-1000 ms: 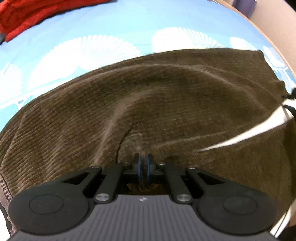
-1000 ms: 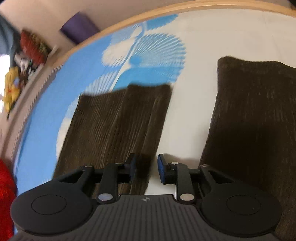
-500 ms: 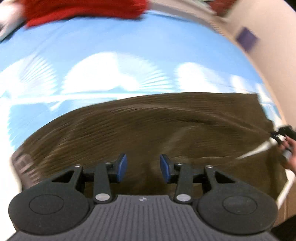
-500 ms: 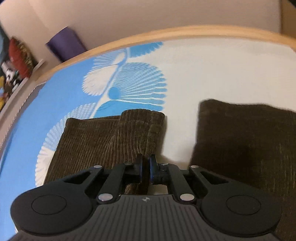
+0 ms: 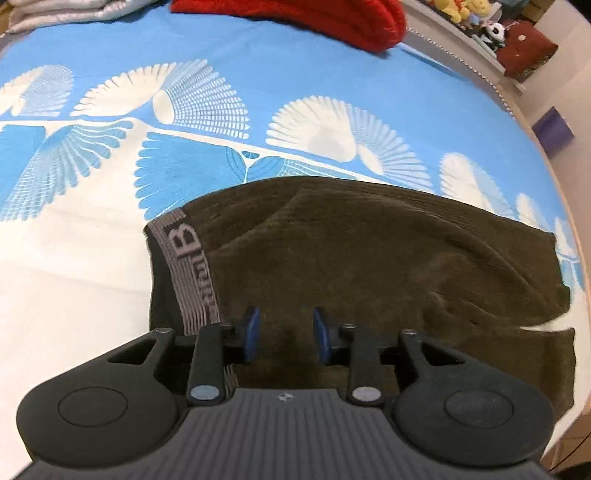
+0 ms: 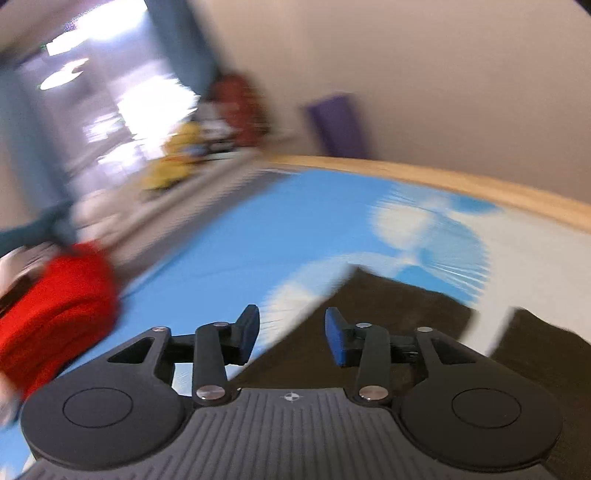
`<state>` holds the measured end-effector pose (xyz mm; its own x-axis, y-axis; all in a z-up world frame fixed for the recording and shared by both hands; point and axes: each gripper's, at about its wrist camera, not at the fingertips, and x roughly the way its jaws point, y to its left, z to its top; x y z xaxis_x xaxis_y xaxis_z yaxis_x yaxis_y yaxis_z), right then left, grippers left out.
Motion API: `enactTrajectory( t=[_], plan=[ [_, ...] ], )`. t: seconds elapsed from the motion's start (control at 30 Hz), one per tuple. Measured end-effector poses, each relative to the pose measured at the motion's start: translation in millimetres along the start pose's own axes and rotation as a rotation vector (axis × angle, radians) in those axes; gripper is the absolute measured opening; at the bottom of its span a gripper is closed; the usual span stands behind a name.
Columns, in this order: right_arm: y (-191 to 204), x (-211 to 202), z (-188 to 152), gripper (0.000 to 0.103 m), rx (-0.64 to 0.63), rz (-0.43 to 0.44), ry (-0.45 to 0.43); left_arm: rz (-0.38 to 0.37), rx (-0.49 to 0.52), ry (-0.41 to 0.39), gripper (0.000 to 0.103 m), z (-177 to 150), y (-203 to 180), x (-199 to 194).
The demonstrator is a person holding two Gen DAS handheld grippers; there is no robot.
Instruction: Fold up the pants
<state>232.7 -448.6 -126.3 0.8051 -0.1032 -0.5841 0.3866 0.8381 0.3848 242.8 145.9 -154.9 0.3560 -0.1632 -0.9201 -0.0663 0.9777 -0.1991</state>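
Dark brown corduroy pants lie folded lengthwise on the blue and white bed sheet, with a grey lettered waistband at the left end. My left gripper is open and empty, just above the pants near the waistband. In the blurred right wrist view the pants' leg ends lie below my right gripper, which is open and empty and raised above them. A strip of sheet separates the two leg ends.
A red garment lies at the far end of the bed, also in the right wrist view. Grey bedding is at the top left. The wooden bed edge, a purple object and stuffed toys lie beyond.
My left gripper let go of the pants, opened and drew back toward the waistband. My right gripper shut briefly near the leg ends, then opened, lifted and swung left.
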Motion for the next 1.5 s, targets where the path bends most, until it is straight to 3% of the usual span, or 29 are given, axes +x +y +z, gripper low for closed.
enactTrajectory(
  t=[0.07,0.13,0.27,0.33,0.47,0.5,0.53,0.57,0.63,0.73,0.83,0.87,0.9,0.93,0.97,1.03,1.13,1.3,1.43,1.5],
  plan=[
    [21,-25,-7,0.045,-0.052,0.104,0.028,0.031,0.056,-0.028,0.046,-17,-5,-25],
    [36,-49,-19,0.045,-0.101,0.187,0.044,0.045,0.102,-0.044,0.066,-43,-1,-46],
    [51,-74,-50,0.045,-0.205,0.247,0.082,0.073,0.068,0.012,0.076,-89,25,-36],
    [55,-71,-56,0.045,-0.236,0.219,0.119,0.161,0.065,0.163,0.07,-105,34,-6],
    [62,-62,-66,0.045,-0.283,0.183,0.158,0.226,0.205,0.179,0.066,-115,34,13],
    [63,-60,-67,0.045,-0.279,0.184,0.175,0.246,0.23,0.221,0.047,-119,38,21],
    [65,-64,-72,0.045,-0.274,0.188,0.186,0.273,0.245,0.276,0.045,-128,45,31],
    [66,-63,-73,0.045,-0.27,0.188,0.194,0.281,0.274,0.281,0.045,-132,45,33],
    [69,-66,-81,0.045,-0.277,0.176,0.198,0.277,0.275,0.274,0.029,-131,41,31],
    [70,-66,-82,0.045,-0.251,0.177,0.21,0.296,0.325,0.198,0.029,-129,24,20],
    [70,-66,-81,0.045,-0.209,0.199,0.215,0.165,0.254,0.135,0.03,-120,25,7],
    [71,-66,-81,0.045,-0.206,0.206,0.212,0.16,0.255,0.158,0.03,-121,25,11],
    [72,-67,-82,0.045,-0.212,0.206,0.208,0.205,0.281,0.214,0.028,-127,28,23],
    [73,-68,-83,0.045,-0.223,0.203,0.205,0.278,0.339,0.274,0.034,-134,30,36],
    [74,-68,-84,0.045,-0.233,0.198,0.203,0.288,0.385,0.268,0.036,-137,28,37],
    [76,-68,-85,0.045,-0.244,0.189,0.201,0.264,0.331,0.263,0.034,-129,32,34],
    [76,-66,-84,0.045,-0.235,0.194,0.201,0.21,0.296,0.162,0.034,-116,37,16],
    [78,-63,-82,0.045,-0.24,0.188,0.187,0.1,0.129,-0.044,0.033,-80,50,-13],
    [79,-59,-80,0.045,-0.222,0.198,0.181,0.064,0.102,-0.125,0.004,-31,34,-19],
    [80,-58,-77,0.03,-0.216,0.221,0.174,0.063,0.104,-0.158,0.003,-2,27,-15]
  ],
)
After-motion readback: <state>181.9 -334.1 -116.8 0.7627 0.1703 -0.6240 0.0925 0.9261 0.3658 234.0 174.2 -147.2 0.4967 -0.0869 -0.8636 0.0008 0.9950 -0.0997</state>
